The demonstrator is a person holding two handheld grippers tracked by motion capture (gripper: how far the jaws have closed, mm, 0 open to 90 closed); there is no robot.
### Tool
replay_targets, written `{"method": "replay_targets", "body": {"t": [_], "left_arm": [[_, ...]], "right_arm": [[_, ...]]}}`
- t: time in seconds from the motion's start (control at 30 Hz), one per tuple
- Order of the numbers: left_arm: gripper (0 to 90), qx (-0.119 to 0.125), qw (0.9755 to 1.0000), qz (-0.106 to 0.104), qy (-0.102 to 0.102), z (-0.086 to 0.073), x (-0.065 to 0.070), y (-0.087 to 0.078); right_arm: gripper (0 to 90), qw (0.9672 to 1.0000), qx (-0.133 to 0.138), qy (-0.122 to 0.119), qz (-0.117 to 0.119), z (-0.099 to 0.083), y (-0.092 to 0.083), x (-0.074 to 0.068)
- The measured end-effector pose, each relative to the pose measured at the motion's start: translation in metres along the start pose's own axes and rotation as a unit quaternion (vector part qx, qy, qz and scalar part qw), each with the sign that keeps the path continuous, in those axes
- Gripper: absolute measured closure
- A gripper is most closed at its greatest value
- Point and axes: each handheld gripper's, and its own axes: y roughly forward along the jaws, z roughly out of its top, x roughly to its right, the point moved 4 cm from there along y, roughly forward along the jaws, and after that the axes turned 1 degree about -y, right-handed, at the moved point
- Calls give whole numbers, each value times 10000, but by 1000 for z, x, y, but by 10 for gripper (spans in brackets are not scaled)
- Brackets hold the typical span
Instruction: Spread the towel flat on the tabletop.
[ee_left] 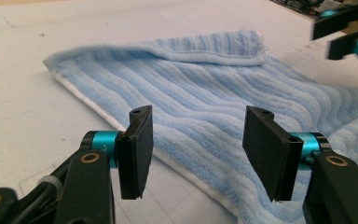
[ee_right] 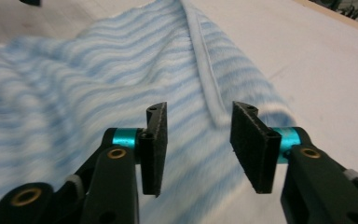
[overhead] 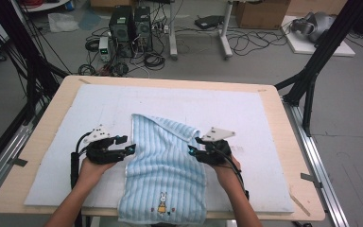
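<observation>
A light blue striped towel [overhead: 163, 161] with a small rabbit picture near its front hem lies on the white mat [overhead: 246, 118], its front end hanging over the table's near edge. Its far right corner is folded over. My left gripper [overhead: 126, 145] hovers at the towel's left edge, jaws open with nothing between them; in the left gripper view the towel [ee_left: 200, 93] lies beyond the open left gripper [ee_left: 198, 151]. My right gripper [overhead: 194, 146] sits at the towel's right edge, open. In the right gripper view the towel [ee_right: 98, 84] and its hem lie under the right gripper [ee_right: 198, 140].
The mat covers a wooden table [overhead: 283, 142]. Black frame posts [overhead: 312, 75] stand at both far sides. Computer towers [overhead: 130, 26], cables and a cardboard box [overhead: 260, 14] sit on the floor beyond the table. The right gripper's jaws [ee_left: 349, 32] show at the top right of the left gripper view.
</observation>
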Motion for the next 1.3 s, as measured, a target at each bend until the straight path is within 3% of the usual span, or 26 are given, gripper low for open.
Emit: {"method": "replay_targets", "body": {"t": [0.07, 0.17, 0.27, 0.3, 0.37, 0.5, 0.53, 0.57, 0.6, 0.63, 0.83, 1.03, 1.1, 1.13, 1.2, 1.23, 1.3], "left_arm": [[434, -49, 10000, 6, 62, -2, 0, 1], [436, -83, 10000, 40, -3, -4, -2, 0], [440, -86, 9999, 100, -73, -6, -6, -3], [441, -71, 9999, 113, -106, -6, -8, -3], [447, -61, 9998, 135, -128, -7, -9, -4], [450, -58, 9996, 205, -188, -8, -14, -7], [451, -49, 9995, 220, -215, -9, -15, -8], [451, -49, 9995, 220, -215, -9, -15, -8], [451, -51, 9995, 228, -223, -9, -15, -7], [452, -55, 9995, 221, -233, -9, -15, -7], [453, -109, 9995, 215, -214, -10, -16, -6], [454, -103, 9994, 215, -239, -11, -17, -6], [454, -101, 9994, 210, -253, -11, -17, -7], [454, -105, 9994, 210, -260, -11, -17, -7], [453, -111, 9995, 192, -246, -11, -18, -6], [453, -111, 9995, 192, -246, -11, -18, -6], [451, -131, 9994, 178, -257, -10, -21, -4]], "right_arm": [[583, 9995, -207, -239, -18, 6, 19, 2], [600, 9979, -503, -414, -38, 8, 48, 10], [650, 9958, -811, -408, -135, 7, 68, 18], [733, 9963, -794, -311, -74, 8, 72, 21], [843, 9955, -869, -373, -108, 12, 76, 25], [857, 9946, -976, -228, -285, 20, 78, 39], [857, 9943, -957, 89, -471, 24, 78, 53], [857, 9943, -957, 89, -471, 24, 78, 53], [857, 9941, -814, 431, -568, 26, 78, 69], [856, 9937, -804, 539, -572, 27, 78, 73], [857, 9902, -681, 860, -861, 32, 80, 92], [857, 9830, -706, 1093, -1299, 40, 90, 104], [855, 9789, -697, 1187, -1509, 38, 92, 108], [841, 9755, -745, 1268, -1635, 35, 92, 110], [704, 9705, -675, 1543, -1727, 30, 92, 115], [674, 9695, -550, 1729, -1647, 29, 90, 116], [648, 9723, -429, 1693, -1553, 32, 84, 113]]}}
